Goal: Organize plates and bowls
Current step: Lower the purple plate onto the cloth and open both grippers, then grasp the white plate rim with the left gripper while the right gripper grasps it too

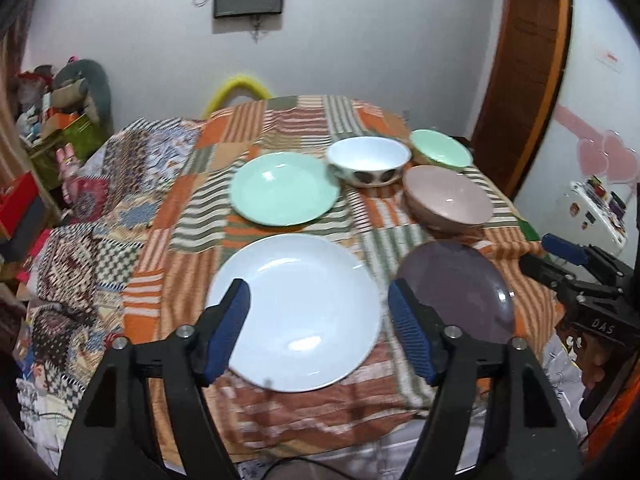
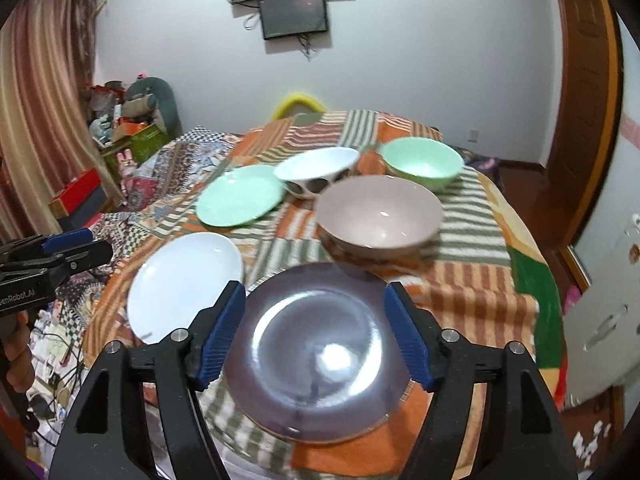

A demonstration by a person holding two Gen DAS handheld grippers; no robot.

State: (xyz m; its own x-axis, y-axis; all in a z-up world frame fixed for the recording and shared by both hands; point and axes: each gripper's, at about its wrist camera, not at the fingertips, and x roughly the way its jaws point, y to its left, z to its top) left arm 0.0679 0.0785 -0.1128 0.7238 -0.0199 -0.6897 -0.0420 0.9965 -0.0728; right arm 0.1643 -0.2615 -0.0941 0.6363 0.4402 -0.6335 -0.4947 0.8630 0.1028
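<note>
A white plate point(image 1: 294, 312) lies at the table's near edge, with a purple plate point(image 1: 460, 292) to its right. Behind them are a green plate point(image 1: 284, 188), a white bowl with dark spots point(image 1: 368, 160), a pink bowl point(image 1: 448, 200) and a green bowl point(image 1: 440, 148). My left gripper point(image 1: 318, 304) is open and empty, above the white plate. My right gripper point(image 2: 316, 308) is open and empty, above the purple plate point(image 2: 320, 352). The right wrist view also shows the white plate point(image 2: 184, 280), green plate point(image 2: 240, 194), spotted bowl point(image 2: 316, 174), pink bowl point(image 2: 378, 216) and green bowl point(image 2: 420, 162).
A patchwork striped cloth point(image 1: 288, 124) covers the table. A patterned quilt point(image 1: 92, 216) hangs over the left side. Clutter and boxes point(image 1: 52, 120) stand at the far left. A wooden door frame point(image 1: 524, 72) and a white cabinet point(image 2: 604, 312) are on the right. A yellow chair back point(image 2: 298, 104) stands behind the table.
</note>
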